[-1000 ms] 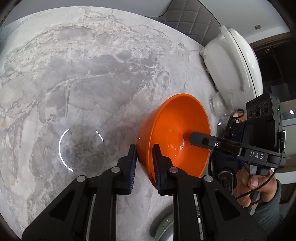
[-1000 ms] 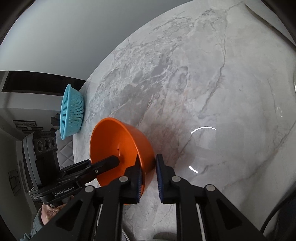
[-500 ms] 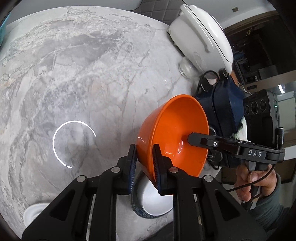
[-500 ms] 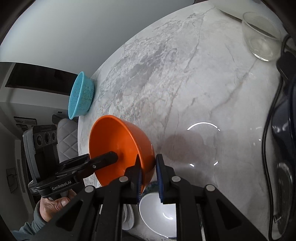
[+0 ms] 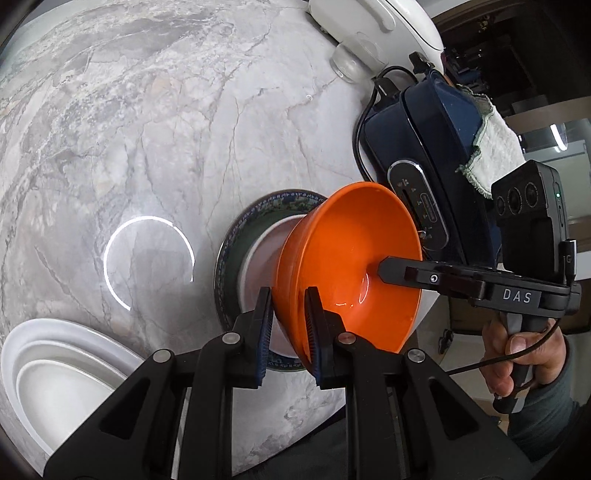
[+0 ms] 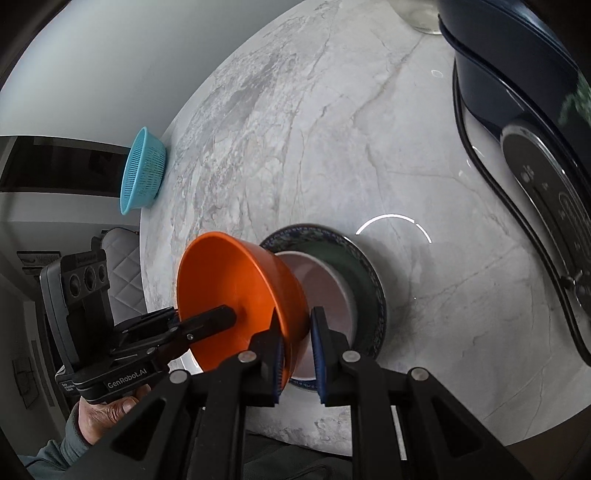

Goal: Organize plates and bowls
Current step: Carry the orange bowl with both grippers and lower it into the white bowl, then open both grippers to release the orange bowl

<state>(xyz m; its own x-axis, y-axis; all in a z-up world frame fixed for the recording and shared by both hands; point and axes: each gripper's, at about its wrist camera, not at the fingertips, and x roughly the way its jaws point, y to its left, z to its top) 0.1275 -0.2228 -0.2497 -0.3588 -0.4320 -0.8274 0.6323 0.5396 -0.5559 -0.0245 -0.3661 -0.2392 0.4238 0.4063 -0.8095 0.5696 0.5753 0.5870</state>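
Both grippers are shut on the rim of an orange bowl (image 5: 354, 266), one on each side. My left gripper (image 5: 289, 325) pinches its near rim; the right gripper's finger reaches into the bowl from the right. In the right wrist view my right gripper (image 6: 298, 347) pinches the orange bowl (image 6: 240, 291) and the left gripper comes in from the left. The bowl hangs just above a white bowl (image 5: 258, 258) that sits on a dark blue-rimmed plate (image 5: 236, 243). The same white bowl (image 6: 325, 284) and plate (image 6: 365, 273) show in the right wrist view.
Stacked white plates and bowls (image 5: 62, 369) lie at the near left on the marble table (image 5: 147, 129). A dark blue appliance (image 5: 424, 147) with a cord and a white cooker (image 5: 376, 26) stand at the right. A blue colander (image 6: 142, 170) sits at the far table edge.
Both grippers have carried the orange bowl toward the near table edge and lowered it over the white bowl on the blue-rimmed plate, which has come into fuller view.
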